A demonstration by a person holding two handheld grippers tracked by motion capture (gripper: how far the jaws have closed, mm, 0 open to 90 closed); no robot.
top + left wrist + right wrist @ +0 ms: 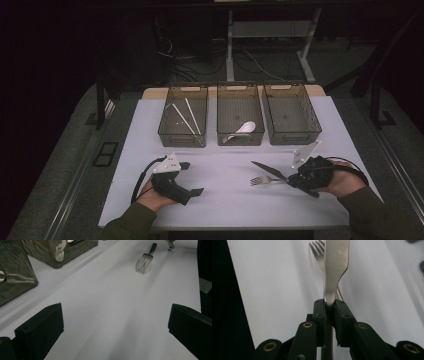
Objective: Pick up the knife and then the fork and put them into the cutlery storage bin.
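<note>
Clamping the knife [336, 267] by its handle in your right gripper [330, 307], lift clear of the fork [261, 180], then head for the empty right bin [291, 115].

The left gripper [192, 178] rests on the table with fingers wide apart; the right gripper's [286, 179] fingers are clamped together.

Three bins [239, 90] on the table [150, 150]; chopsticks [187, 117] left, spoon [242, 129] middle.

Brushed metal knife [336, 267], metal fork [144, 262]; smoky translucent plastic bins [183, 116], matt white tabletop [225, 200]
</note>
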